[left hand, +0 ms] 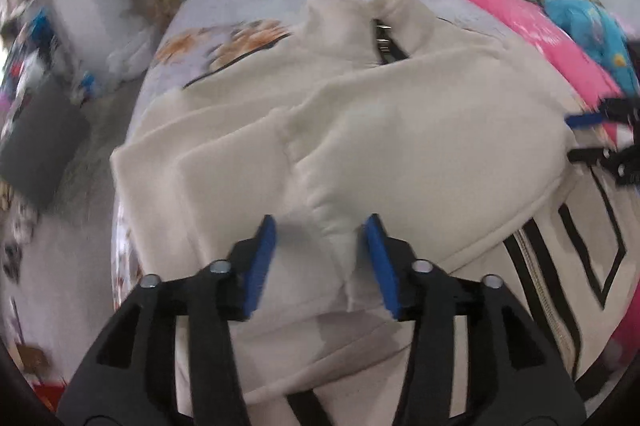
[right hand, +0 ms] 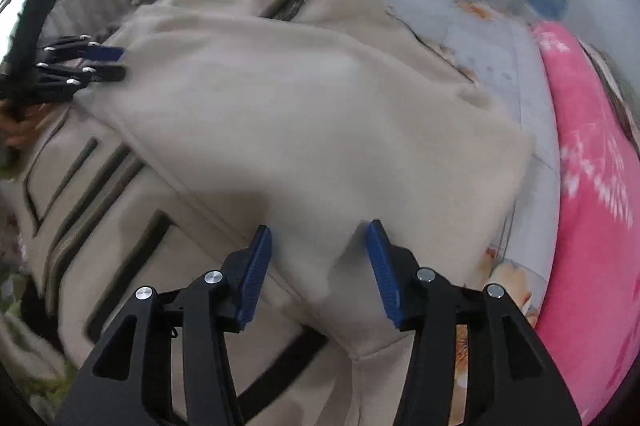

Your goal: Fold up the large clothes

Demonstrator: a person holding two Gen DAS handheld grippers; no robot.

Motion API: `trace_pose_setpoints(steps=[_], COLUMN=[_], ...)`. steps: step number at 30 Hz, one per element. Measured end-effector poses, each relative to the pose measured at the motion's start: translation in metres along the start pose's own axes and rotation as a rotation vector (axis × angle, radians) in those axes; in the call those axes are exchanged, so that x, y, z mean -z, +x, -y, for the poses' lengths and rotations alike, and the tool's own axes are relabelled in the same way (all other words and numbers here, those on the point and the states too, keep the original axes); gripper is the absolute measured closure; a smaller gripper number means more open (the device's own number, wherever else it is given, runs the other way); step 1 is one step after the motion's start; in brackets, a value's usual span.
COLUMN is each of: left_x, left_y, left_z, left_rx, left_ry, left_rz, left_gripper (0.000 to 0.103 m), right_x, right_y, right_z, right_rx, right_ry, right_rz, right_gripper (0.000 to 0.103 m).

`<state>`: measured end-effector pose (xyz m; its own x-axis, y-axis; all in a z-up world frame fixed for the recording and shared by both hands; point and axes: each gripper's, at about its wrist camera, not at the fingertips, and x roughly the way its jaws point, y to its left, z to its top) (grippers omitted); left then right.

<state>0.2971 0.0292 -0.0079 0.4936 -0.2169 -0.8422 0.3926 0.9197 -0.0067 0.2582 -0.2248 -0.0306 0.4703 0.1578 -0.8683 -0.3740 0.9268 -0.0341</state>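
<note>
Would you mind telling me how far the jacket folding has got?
Done: the jacket lies on the bed, its upper part folded down over the striped front. In hand: nothing; the left tool and right tool both stand open above the cloth, pads clear of it. Left: further folds; the striped half remains spread out.

The right tongs (right hand: 318, 266) stand parted above a folded cream jacket (right hand: 304, 114) spread on the bed (right hand: 500, 38). The left tongs (right hand: 120, 63) reach its far-left edge; a pink blanket (right hand: 592, 194) lies alongside.
</note>
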Motion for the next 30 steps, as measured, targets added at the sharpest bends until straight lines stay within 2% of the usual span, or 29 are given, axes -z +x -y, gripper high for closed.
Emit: trace_pose_setpoints(steps=[2, 3, 4, 5, 6, 7, 9, 12, 14, 16, 17, 19, 20, 21, 23, 25, 30], left_x=[0.002, 0.006, 0.010, 0.017, 0.026, 0.034, 0.053, 0.080, 0.094, 0.104, 0.109, 0.116, 0.119, 0.122, 0.124, 0.127, 0.129], left_y=[-0.014, -0.026, -0.035, -0.048, -0.059, -0.067, -0.076, -0.078, -0.073, -0.062, -0.055, -0.054, -0.051, -0.052, -0.052, -0.052, -0.055], left_z=[-0.004, -0.003, -0.002, 0.003, 0.009, 0.014, 0.030, 0.053, 0.064, 0.068, 0.069, 0.076, 0.079, 0.081, 0.079, 0.079, 0.079], left_rx=[0.013, 0.036, 0.045, 0.044, 0.040, 0.041, 0.047, 0.029, 0.005, -0.010, -0.033, -0.087, -0.119, -0.136, -0.136, -0.141, -0.153], left_ry=[-0.059, -0.082, -0.093, -0.104, -0.113, -0.124, -0.143, -0.138, -0.138, -0.159, -0.172, -0.152, -0.139, -0.140, -0.166, -0.167, -0.174], left_rz=[0.011, 0.026, 0.038, 0.058, 0.074, 0.079, 0.065, 0.037, 0.019, -0.011, -0.026, 0.019, 0.018, 0.034, 0.047, 0.059, 0.052], left_gripper=[0.055, 0.052, 0.044, 0.037, 0.035, 0.031, 0.023, 0.019, 0.018, 0.017, 0.016, 0.012, 0.009, 0.008, 0.008, 0.008, 0.007], right_x=[0.001, 0.003, 0.007, 0.014, 0.022, 0.037, 0.058, 0.088, 0.100, 0.110, 0.111, 0.112, 0.111, 0.111, 0.115, 0.116, 0.127], right_y=[-0.009, -0.023, -0.033, -0.045, -0.055, -0.064, -0.068, -0.065, -0.059, -0.055, -0.049, -0.041, -0.038, -0.038, -0.039, -0.038, -0.039], right_z=[0.002, 0.001, -0.002, -0.008, -0.014, -0.027, -0.048, -0.075, -0.086, -0.094, -0.098, -0.112, -0.115, -0.119, -0.123, -0.121, -0.109], right_rx=[0.054, 0.081, 0.079, 0.066, 0.059, 0.061, 0.059, 0.085, 0.094, 0.126, 0.179, 0.229, 0.255, 0.310, 0.342, 0.341, 0.248], right_ry=[0.075, 0.131, 0.162, 0.208, 0.253, 0.313, 0.364, 0.429, 0.468, 0.492, 0.491, 0.431, 0.415, 0.397, 0.382, 0.396, 0.489], right_rz=[-0.005, 0.042, 0.077, 0.118, 0.149, 0.180, 0.192, 0.173, 0.147, 0.136, 0.122, 0.089, 0.096, 0.120, 0.136, 0.153, 0.159], right_gripper=[0.054, 0.054, 0.054, 0.051, 0.043, 0.039, 0.035, 0.027, 0.027, 0.024, 0.022, 0.019, 0.013, 0.009, 0.007, 0.006, 0.006])
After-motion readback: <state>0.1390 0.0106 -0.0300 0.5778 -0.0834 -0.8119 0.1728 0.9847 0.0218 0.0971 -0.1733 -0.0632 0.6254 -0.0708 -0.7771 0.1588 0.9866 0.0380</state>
